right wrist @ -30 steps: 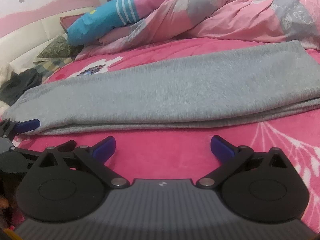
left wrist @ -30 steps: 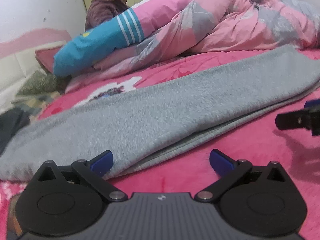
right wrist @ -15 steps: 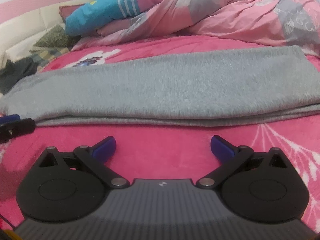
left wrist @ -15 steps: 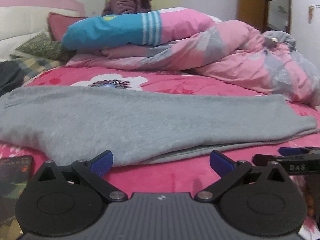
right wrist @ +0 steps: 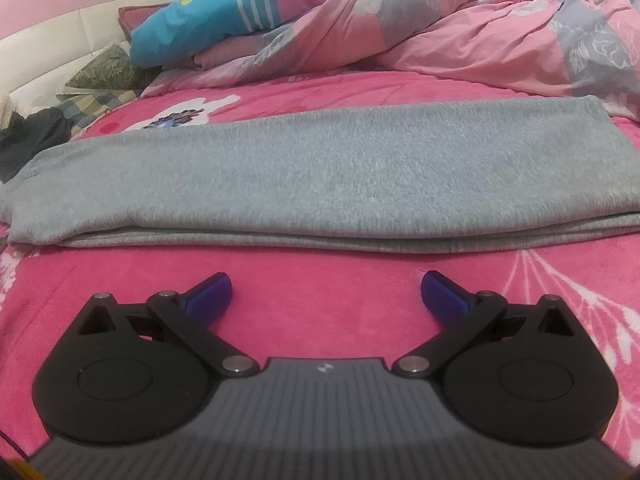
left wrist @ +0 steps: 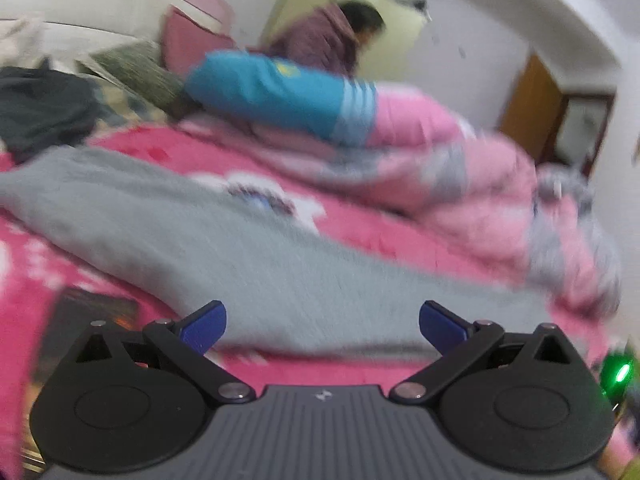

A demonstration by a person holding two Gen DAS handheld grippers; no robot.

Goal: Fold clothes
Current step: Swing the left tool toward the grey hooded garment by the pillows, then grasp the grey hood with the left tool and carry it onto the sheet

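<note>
Lying folded lengthwise across a bright pink floral bedspread (right wrist: 320,280), a grey garment (right wrist: 320,176) stretches nearly the full width of the right wrist view, its layered edge facing the camera. The right gripper (right wrist: 326,292) hovers just short of that edge, blue-tipped jaws spread wide and empty, sitting a touch closer to the fabric than half a second ago. The left gripper (left wrist: 322,326) is likewise wide open and holding nothing, its tips over the near edge of the garment (left wrist: 280,272); its view has swung and tilted since the earlier frame and is now smeared by motion blur. The other gripper's black tip, seen at the right edge of that view before, is gone, replaced by a green light (left wrist: 619,373) low at the right. A dark flat object (left wrist: 88,320), too blurred to identify, lies on the bedspread at lower left. Behind, a crumpled pink-and-grey duvet (right wrist: 480,32) and a blue striped pillow (right wrist: 208,20) are heaped, with dark clothing (right wrist: 32,136) at far left. A person in a purple jacket (left wrist: 324,40) sits beyond the bedding.
</note>
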